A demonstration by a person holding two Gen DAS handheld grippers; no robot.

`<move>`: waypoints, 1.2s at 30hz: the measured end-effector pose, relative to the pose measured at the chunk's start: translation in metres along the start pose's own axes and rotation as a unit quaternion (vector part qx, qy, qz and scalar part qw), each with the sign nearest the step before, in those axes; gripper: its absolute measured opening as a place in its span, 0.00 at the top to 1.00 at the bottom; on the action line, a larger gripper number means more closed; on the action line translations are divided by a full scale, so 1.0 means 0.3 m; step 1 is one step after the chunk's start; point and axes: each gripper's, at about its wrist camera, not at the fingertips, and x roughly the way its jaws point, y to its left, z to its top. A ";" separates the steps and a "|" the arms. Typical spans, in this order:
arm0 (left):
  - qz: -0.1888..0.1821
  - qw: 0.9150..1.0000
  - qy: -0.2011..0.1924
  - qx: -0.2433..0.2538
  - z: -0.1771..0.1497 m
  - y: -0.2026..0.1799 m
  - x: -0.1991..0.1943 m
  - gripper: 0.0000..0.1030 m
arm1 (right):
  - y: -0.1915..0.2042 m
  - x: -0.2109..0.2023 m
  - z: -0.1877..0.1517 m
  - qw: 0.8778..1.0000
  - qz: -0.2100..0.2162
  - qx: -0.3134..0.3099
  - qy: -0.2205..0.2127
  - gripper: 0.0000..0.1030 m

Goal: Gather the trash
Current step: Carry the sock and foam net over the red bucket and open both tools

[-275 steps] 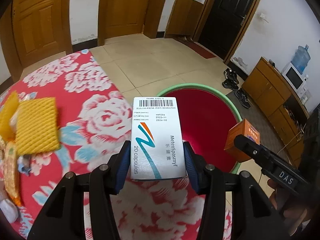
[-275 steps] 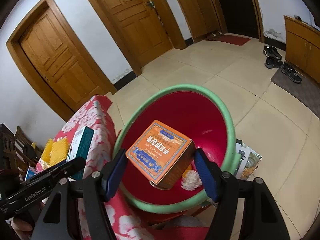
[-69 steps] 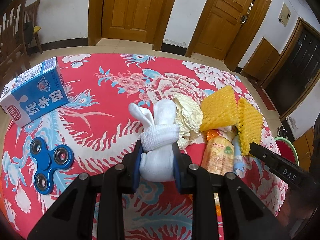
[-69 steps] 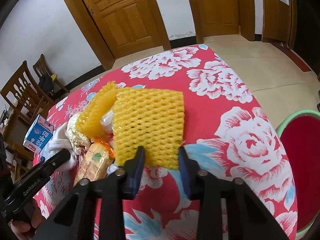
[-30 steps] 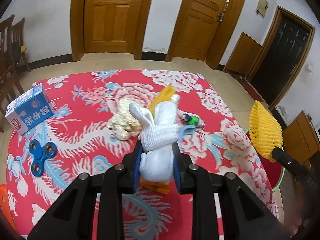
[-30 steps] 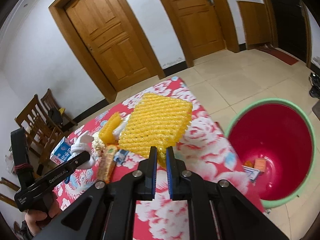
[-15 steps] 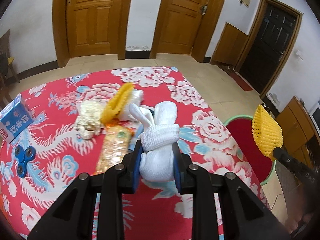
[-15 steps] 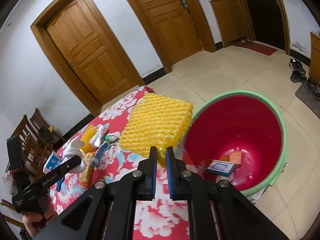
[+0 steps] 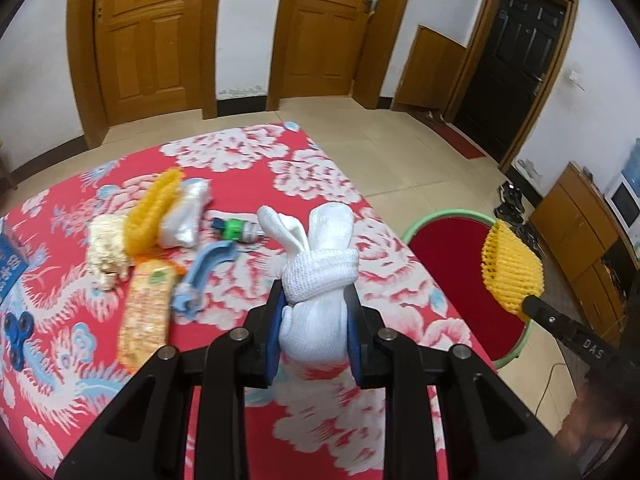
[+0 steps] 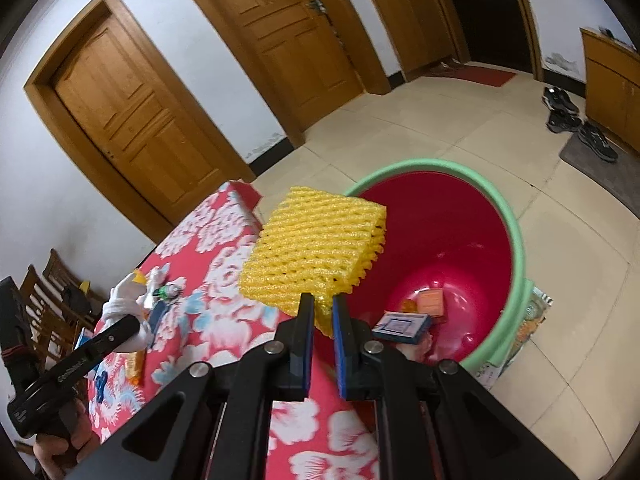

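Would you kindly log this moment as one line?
left gripper: shut on white socks | right gripper: shut on yellow foam net | red bin: beside table

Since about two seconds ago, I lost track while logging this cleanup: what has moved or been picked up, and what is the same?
The right tongs closed on the yellow foam fruit net, lifted it off the red floral tablecloth and carried it to the red bin with the green rim. The left tongs carried the knotted white cloth bundle toward that bin too. Unchanged: both grips, and the other yellow net and snack packet lie on the table.
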 end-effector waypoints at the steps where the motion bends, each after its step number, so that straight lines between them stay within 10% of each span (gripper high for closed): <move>1: -0.003 1.000 0.002 0.004 0.002 -0.015 0.009 0.74 | -0.013 0.002 0.001 1.000 -0.003 0.004 0.000 0.89; 15: -0.044 0.997 0.025 0.058 0.015 -0.222 0.121 0.74 | -0.168 0.054 0.013 0.998 -0.034 0.043 0.007 0.85; 29: -0.074 0.991 0.048 0.105 0.006 -0.388 0.222 0.74 | -0.249 0.028 0.011 0.997 -0.038 0.063 -0.002 0.57; 36: -0.095 0.989 0.058 0.101 0.003 -0.426 0.240 0.59 | -0.279 0.013 0.010 0.996 -0.035 0.076 -0.007 0.52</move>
